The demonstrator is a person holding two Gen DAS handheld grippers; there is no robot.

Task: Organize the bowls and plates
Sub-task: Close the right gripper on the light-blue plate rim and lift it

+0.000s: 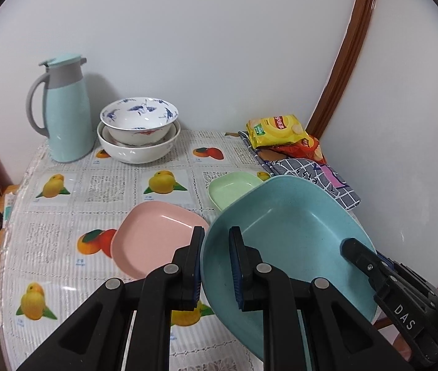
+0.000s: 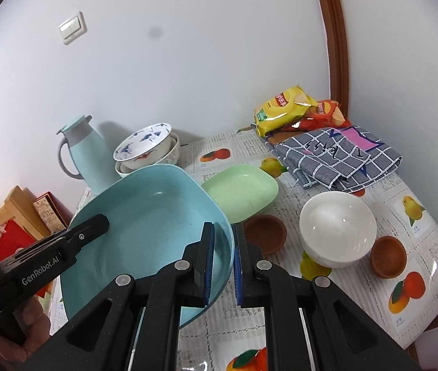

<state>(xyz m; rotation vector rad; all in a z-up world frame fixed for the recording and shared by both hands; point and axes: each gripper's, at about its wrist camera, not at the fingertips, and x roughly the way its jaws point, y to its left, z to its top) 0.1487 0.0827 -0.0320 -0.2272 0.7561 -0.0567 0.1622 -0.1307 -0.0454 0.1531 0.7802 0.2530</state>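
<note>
Left tongs (image 1: 217,241) and right tongs (image 2: 223,236) clamped on opposite rims of blue plate (image 2: 145,225), raised tilted above tablecloth (image 1: 64,222).

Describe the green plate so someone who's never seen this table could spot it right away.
Start at the fruit-print tablecloth and find the folded grey checked cloth near the back wall. The green plate lies flat just in front of it. It is pale mint, shallow and square with rounded corners, unlike the round white bowl.

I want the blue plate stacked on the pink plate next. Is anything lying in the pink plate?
No. The pink plate shows an empty inside. The blue plate is held up beside it by the left gripper and right gripper.
</note>
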